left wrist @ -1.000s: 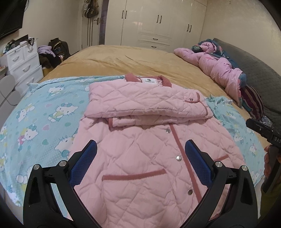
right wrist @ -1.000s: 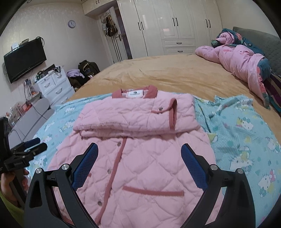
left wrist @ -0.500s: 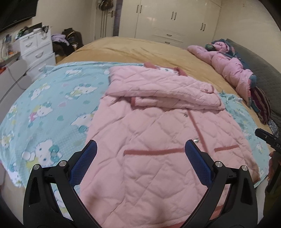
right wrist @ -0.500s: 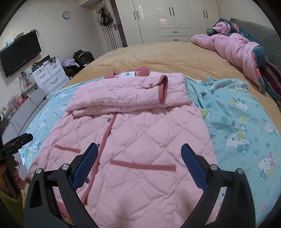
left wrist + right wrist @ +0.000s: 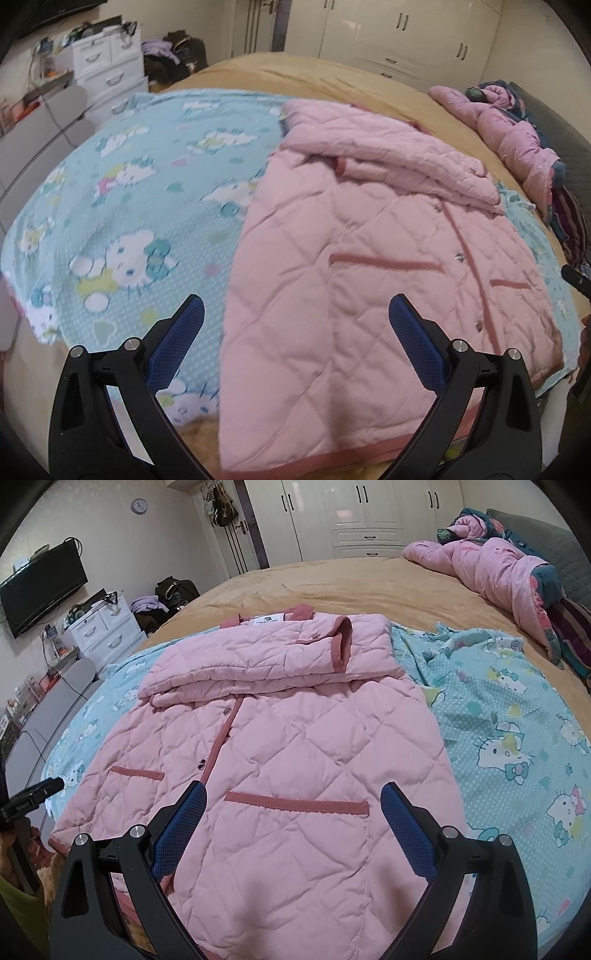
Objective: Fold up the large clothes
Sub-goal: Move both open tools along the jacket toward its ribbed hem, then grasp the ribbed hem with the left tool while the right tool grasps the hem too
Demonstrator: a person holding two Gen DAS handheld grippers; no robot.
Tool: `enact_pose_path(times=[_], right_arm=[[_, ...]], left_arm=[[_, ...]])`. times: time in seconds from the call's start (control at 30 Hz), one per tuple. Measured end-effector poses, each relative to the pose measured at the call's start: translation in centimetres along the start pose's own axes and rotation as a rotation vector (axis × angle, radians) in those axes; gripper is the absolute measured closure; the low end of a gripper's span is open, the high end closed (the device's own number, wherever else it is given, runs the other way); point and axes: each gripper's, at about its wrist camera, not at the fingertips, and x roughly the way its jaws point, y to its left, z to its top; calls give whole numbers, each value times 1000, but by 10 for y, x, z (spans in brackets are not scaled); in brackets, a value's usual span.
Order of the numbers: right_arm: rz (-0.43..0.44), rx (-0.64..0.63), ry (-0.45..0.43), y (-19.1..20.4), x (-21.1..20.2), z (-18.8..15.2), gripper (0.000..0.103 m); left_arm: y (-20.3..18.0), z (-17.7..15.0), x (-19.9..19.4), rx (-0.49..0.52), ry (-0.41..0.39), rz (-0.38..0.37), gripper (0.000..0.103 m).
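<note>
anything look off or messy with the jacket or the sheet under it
The pink quilted jacket looks tidy: sleeves folded flat across the chest, hem flat. The cartoon-cat sheet under it is rumpled into ridges beside the jacket's far corner. Nothing looks torn or spilled.

Back wall: white wardrobe (image 5: 369, 513) with dark handles
Left wall: black TV (image 5: 40, 587), round clock (image 5: 139, 506)
Left side: white drawer unit (image 5: 103, 635)
Bed: tan bedspread (image 5: 332, 587), grey headboard (image 5: 532, 524)
</note>
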Motion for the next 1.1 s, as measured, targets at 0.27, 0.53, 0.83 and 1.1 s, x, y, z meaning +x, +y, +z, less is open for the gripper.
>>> enact_pose_path(times=[0.27,0.53,0.83,1.1], right_arm=[[1,14,3,-7,-2,-7,8],[-2,28,16,-18,-3,-16,8],[-27,48,23,-37,-12,-28,8],[-70,75,61,-59,-18,-46,8]], left_arm=[[19,-28,6,-48,67,-15,9],[26,-47,15,-102,108,-66,9],[22,-58,32,-151,157,-123,9],[11,-62,35,-149,153,-127,30]])
